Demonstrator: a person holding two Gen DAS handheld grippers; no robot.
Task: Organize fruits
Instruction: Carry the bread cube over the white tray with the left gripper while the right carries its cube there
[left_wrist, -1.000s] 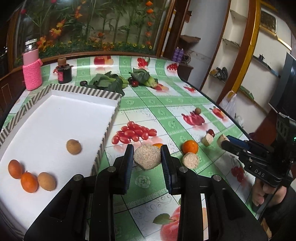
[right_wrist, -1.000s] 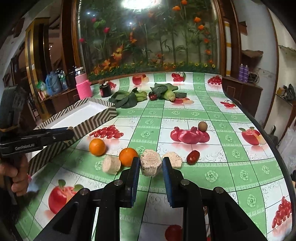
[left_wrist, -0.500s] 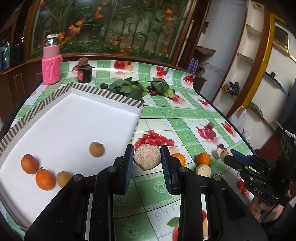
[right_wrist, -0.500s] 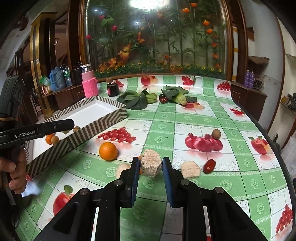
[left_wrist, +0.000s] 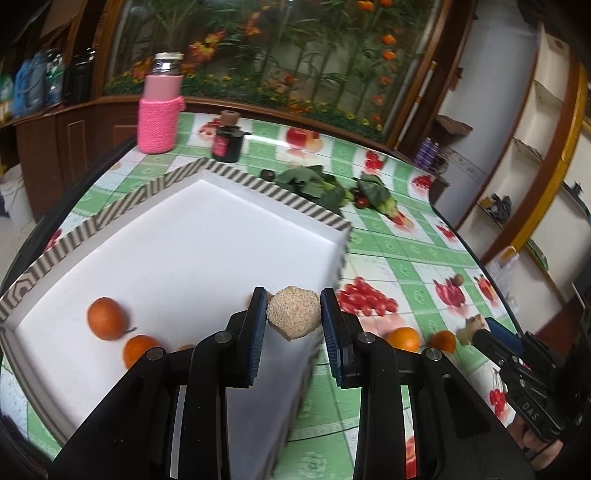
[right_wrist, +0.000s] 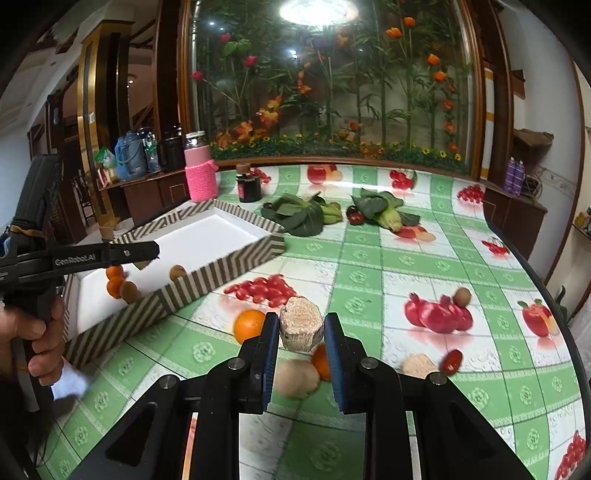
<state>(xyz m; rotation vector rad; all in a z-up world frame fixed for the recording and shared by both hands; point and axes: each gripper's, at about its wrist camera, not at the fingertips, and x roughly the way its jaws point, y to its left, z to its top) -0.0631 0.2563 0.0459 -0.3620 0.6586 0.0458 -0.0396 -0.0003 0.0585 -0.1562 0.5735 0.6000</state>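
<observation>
My left gripper (left_wrist: 293, 319) is shut on a beige rough-skinned fruit (left_wrist: 293, 316) and holds it above the near right corner of the white tray (left_wrist: 192, 251), which has striped walls. Two oranges (left_wrist: 105, 318) lie in the tray. My right gripper (right_wrist: 301, 334) is shut on a second beige fruit (right_wrist: 301, 328), held above the table. Below it lie an orange (right_wrist: 248, 325), another beige fruit (right_wrist: 297, 377), one more (right_wrist: 417, 364) and a red date (right_wrist: 452, 361). The tray also shows in the right wrist view (right_wrist: 221, 264), with fruits inside (right_wrist: 118, 282).
A pink-sleeved bottle (left_wrist: 160, 107) and a dark jar (left_wrist: 227, 140) stand beyond the tray. Leafy greens (right_wrist: 303, 216) and corn (right_wrist: 386, 214) lie at the back. A small brown fruit (right_wrist: 461, 295) sits to the right. The table edge curves down at the right.
My left gripper has carried its beige fruit leftward, from over the tablecloth to over the tray's corner. My right gripper has lifted its fruit higher and come a little closer to the tray.
</observation>
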